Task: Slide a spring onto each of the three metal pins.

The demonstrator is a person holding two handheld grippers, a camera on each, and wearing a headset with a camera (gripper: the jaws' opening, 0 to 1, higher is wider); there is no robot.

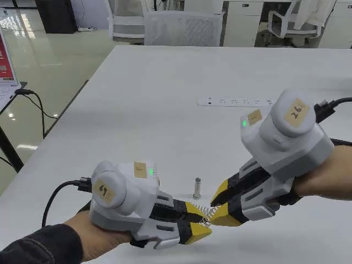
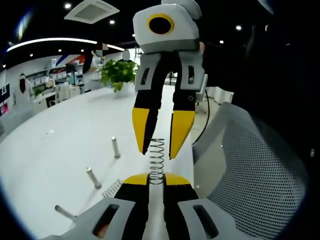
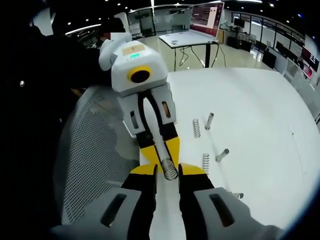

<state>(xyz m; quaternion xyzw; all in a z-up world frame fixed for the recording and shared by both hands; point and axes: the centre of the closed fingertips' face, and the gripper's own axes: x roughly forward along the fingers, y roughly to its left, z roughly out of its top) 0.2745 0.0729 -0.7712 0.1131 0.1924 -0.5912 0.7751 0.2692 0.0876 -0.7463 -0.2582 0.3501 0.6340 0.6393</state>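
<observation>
Left gripper: jaws closed narrow on one end of a spring, which is held off the worktop.

Right gripper: jaws narrow around the spring's other end, tips nearly meeting the left gripper's. Cannot tell whether they pinch it or only bracket it.

On the worktop just beyond the tips are the first pin, second pin and third pin. All three are bare, with no coil on any shaft.

First loose spring lies just beside one pin. Second loose spring lies near another.

Progress, as judged: no pins done, three to go. The step in hand looks like re-gripping or passing the first spring between grippers, ahead of threading it onto a pin.
</observation>
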